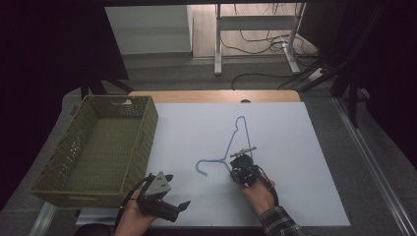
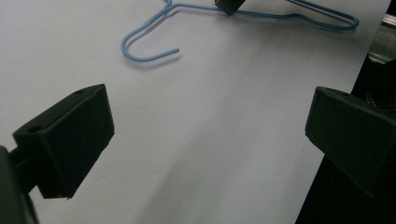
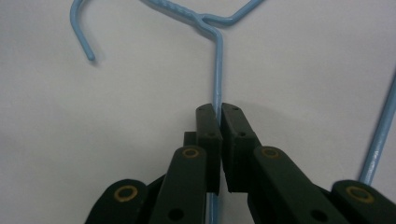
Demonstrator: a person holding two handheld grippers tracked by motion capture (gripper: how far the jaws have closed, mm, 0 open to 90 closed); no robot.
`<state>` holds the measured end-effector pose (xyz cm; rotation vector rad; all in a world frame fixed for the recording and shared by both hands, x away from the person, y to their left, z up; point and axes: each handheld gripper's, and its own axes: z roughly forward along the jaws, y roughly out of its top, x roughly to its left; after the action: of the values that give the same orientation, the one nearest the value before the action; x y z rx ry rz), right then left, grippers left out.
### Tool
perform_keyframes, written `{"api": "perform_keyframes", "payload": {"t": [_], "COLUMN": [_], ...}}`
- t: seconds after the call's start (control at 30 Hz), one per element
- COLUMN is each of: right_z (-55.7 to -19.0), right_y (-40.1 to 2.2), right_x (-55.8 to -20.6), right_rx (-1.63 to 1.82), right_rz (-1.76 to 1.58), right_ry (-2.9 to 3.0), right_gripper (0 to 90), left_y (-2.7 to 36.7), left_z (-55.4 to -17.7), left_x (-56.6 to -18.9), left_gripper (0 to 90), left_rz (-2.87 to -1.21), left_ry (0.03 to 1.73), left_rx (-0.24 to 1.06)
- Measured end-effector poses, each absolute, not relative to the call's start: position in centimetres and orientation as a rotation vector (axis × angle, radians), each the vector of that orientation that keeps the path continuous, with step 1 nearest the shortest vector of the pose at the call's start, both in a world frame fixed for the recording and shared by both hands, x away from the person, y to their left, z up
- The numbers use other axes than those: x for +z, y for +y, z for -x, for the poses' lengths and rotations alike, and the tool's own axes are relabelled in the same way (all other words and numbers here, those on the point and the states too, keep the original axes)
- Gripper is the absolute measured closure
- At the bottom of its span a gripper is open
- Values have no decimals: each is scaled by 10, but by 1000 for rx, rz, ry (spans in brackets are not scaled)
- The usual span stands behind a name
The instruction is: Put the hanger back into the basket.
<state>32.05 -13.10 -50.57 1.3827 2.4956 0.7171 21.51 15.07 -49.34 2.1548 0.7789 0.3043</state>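
The blue wire hanger [image 1: 235, 142] lay flat on the white tabletop [image 1: 295, 147], a little toward four o'clock from the sheet's middle in the high view, its hook [image 1: 201, 166] curling toward eight o'clock and its narrow far corner pointing to twelve. In the right gripper view one wire arm of the hanger [image 3: 217, 70] ran straight down from the twisted neck at twelve o'clock and passed between the two black jaws, which were pressed together on it; the right gripper [image 3: 219, 109] was clamped on that wire just below the neck. In the high view the right gripper [image 1: 241, 162] sat at the hanger's six o'clock end, with the person's right hand [image 1: 258, 194] and a plaid sleeve [image 1: 280, 221] behind it at five o'clock. The left gripper [image 1: 172, 194], held in the left hand [image 1: 133, 219], hung over the table's near edge at seven o'clock from the hanger and well apart from it. In the left gripper view its jaws stood wide with nothing between them, and the hanger [image 2: 243, 14] lay beyond at twelve o'clock. An olive-green woven basket [image 1: 142, 137] stood at nine o'clock, at the table's left edge.
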Motion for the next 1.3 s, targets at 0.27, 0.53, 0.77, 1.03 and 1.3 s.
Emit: {"api": "perform_keyframes", "payload": {"t": [0.27,0.53,0.77,1.03,1.3], "right_z": [-321,-320,-319,-317,-316], "right_y": [-142,-153,-159,-168,-172], "right_x": [-498,-489,-484,-478,-476], "right_rx": [840,910,966,1021,1051], "right_rz": [-1443,-1480,-1502,-1524,-1535], "right_ry": [2490,2470,2453,2440,2434], "right_gripper": [868,868,868,868,868], "left_y": [151,141,120,106,98], "left_z": [-220,-242,-272,-309,-330], "left_x": [-492,-490,-491,-497,-505], "left_gripper": [28,44,67,157,362], "left_rz": [-2117,-2121,-2177,-2123,-2100], "left_ry": [833,841,812,812,744], "left_rx": [252,262,343,261,268]}}
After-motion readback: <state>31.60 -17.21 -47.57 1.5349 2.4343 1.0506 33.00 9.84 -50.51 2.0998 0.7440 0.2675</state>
